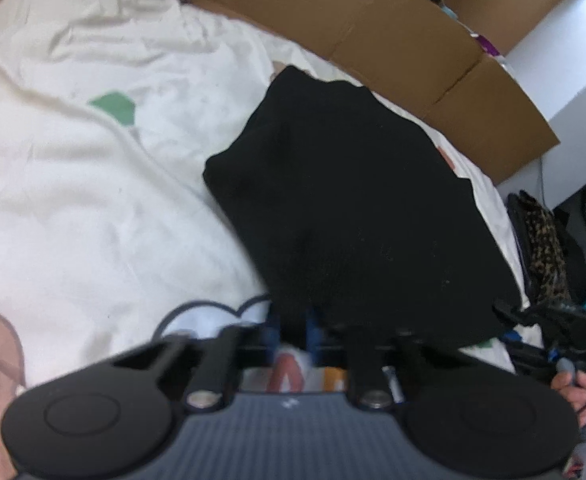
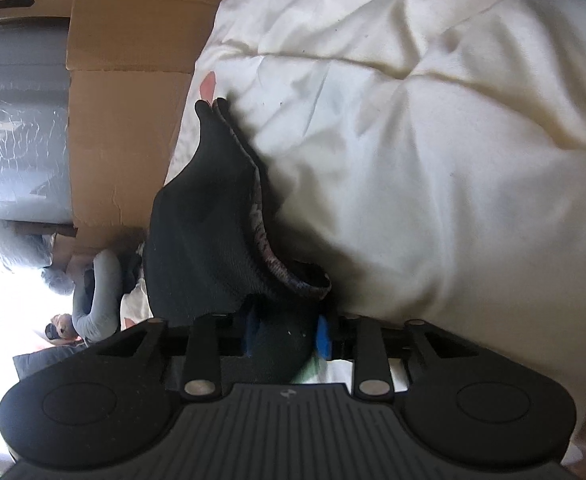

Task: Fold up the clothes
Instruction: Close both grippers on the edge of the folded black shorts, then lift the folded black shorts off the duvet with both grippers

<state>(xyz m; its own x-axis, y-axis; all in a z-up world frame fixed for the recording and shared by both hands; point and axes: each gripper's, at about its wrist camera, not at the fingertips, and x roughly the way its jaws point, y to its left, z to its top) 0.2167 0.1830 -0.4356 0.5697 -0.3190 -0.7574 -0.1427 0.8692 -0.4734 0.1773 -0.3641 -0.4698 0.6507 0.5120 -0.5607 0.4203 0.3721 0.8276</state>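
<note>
A black garment [image 1: 357,208] lies spread over a white bed cover [image 1: 93,184] with coloured leaf prints. My left gripper [image 1: 293,328] is shut on the garment's near edge, its blue pads [image 1: 313,326] close together with black cloth between them. In the right wrist view the same black garment [image 2: 209,232] hangs lifted and draped, with a patterned inner band [image 2: 265,252] showing. My right gripper [image 2: 285,332] is shut on a bunched edge of it, blue pads [image 2: 323,336] on either side of the cloth. The right gripper also shows at the right edge of the left wrist view [image 1: 549,320].
Flattened brown cardboard [image 1: 373,36] stands along the far side of the bed and also shows in the right wrist view [image 2: 129,92]. A leopard-print bag [image 1: 541,240] and clutter sit beyond the bed's right edge. The person's grey sleeve [image 2: 97,292] shows at left.
</note>
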